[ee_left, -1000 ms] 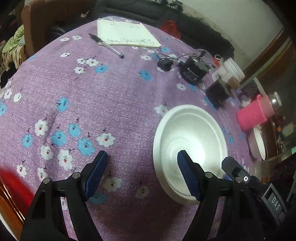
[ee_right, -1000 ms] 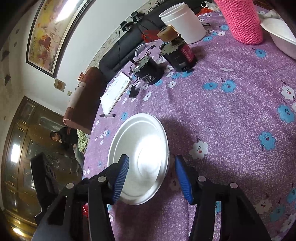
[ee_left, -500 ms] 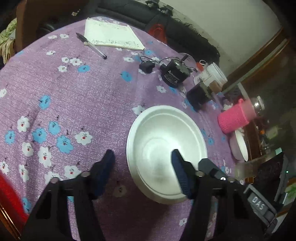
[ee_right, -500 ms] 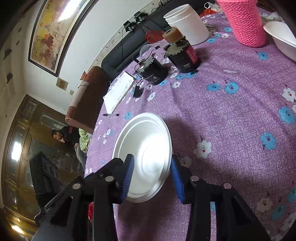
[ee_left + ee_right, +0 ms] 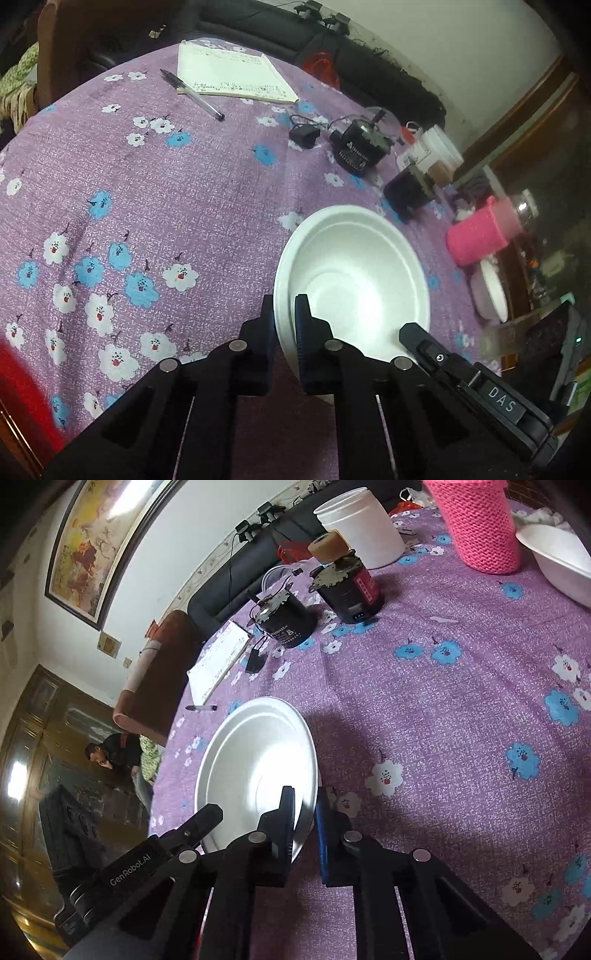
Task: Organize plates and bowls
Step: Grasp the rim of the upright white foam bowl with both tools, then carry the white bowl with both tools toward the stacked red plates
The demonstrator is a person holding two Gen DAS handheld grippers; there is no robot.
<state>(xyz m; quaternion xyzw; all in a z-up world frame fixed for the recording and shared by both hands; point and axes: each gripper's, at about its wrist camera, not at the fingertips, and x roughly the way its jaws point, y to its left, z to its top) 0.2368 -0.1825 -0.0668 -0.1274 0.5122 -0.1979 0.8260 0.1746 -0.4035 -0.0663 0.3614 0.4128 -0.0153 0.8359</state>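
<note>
While both your grippers, left (image 5: 284, 314) and right (image 5: 304, 805), have just closed on the bowl's (image 5: 354, 273) rim, it sits unmoved; the far bowl (image 5: 557, 561) waits.

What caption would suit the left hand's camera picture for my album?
Left gripper pinching the near rim of a white bowl on a purple flowered tablecloth.

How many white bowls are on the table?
2. One bowl sits near the table's front edge, gripped at its rim by both grippers. The other bowl sits beside the pink knitted cup. More may be hidden.
</note>
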